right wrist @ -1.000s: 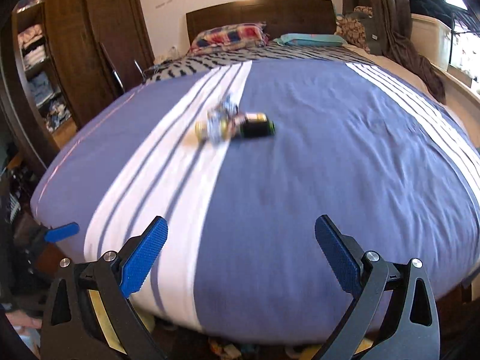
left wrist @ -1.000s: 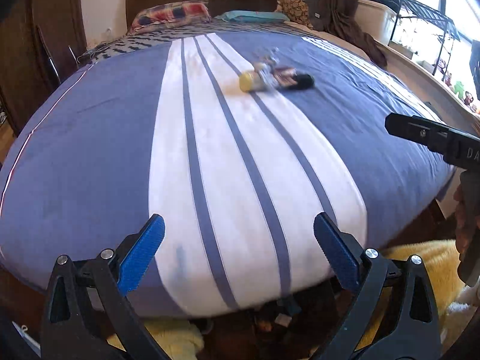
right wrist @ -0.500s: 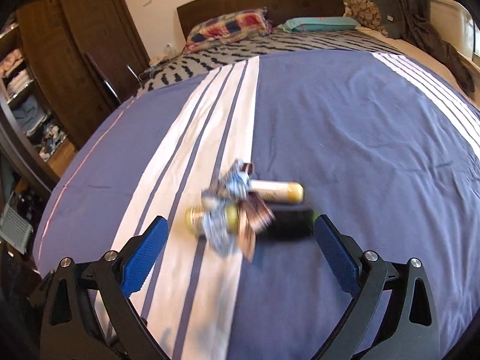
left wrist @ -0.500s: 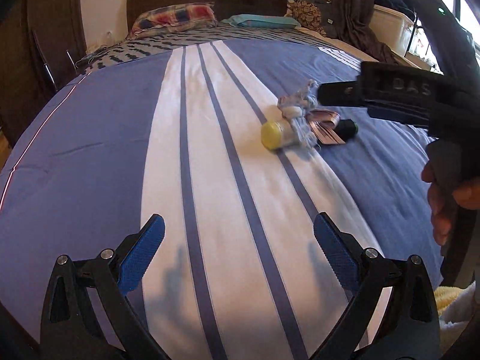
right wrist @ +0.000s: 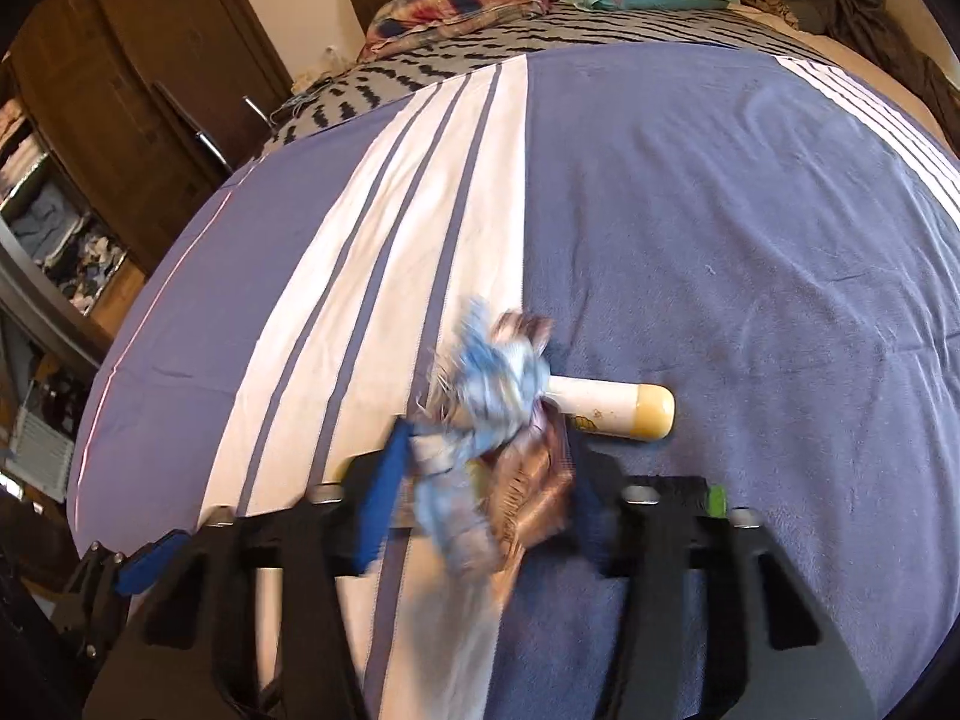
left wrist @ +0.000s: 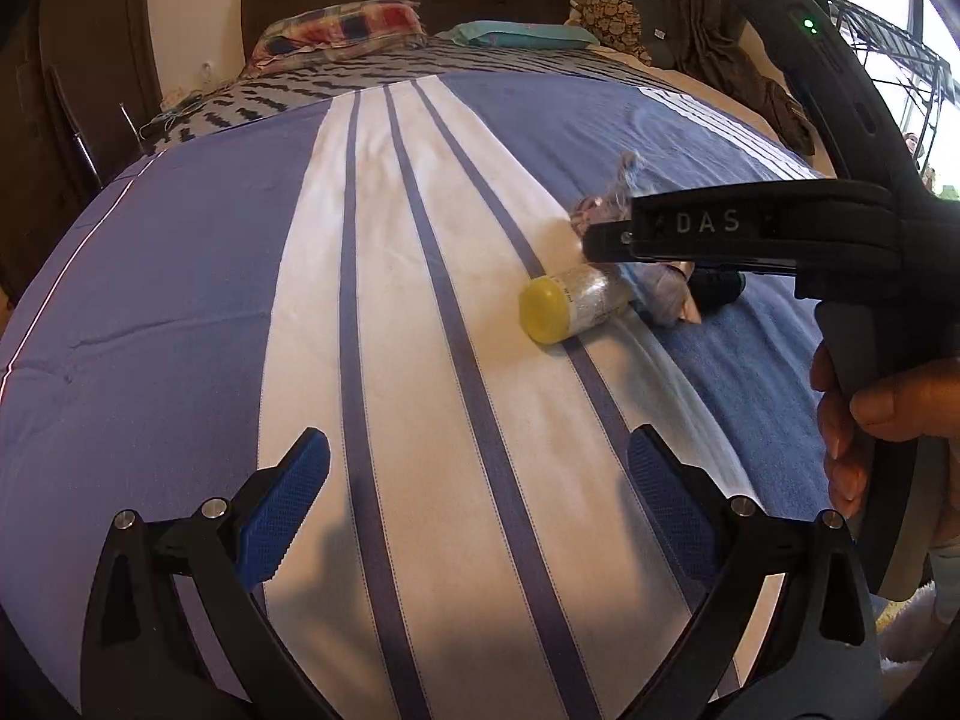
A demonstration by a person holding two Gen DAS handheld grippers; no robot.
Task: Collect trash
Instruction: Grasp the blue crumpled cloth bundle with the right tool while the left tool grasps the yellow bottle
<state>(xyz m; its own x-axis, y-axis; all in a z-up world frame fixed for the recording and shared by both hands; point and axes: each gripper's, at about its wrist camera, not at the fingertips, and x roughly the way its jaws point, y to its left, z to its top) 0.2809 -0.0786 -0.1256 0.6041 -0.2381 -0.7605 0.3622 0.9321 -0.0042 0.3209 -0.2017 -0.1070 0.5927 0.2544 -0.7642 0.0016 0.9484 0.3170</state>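
Observation:
A small heap of trash lies on the bed: crumpled blue-white and brown wrappers (right wrist: 498,438), a white tube with a yellow cap (right wrist: 612,402), a yellow-capped bottle (left wrist: 570,306) and a dark bottle (left wrist: 717,291). My right gripper (right wrist: 480,498) has its blue-padded jaws closing around the crumpled wrappers; the view is blurred. In the left wrist view it (left wrist: 606,240) reaches in from the right over the heap. My left gripper (left wrist: 480,504) is open and empty, low over the white stripe of the bedspread, short of the heap.
The bed (left wrist: 180,300) has a blue and white striped cover, with pillows (left wrist: 342,30) and a dark headboard at the far end. A dark wardrobe (right wrist: 150,90) stands left. Clothes and a rack (left wrist: 888,60) are at the right by the window.
Both grippers moved forward over the bed towards the heap. The right gripper came down onto the wrappers and its jaws narrowed from wide open around them.

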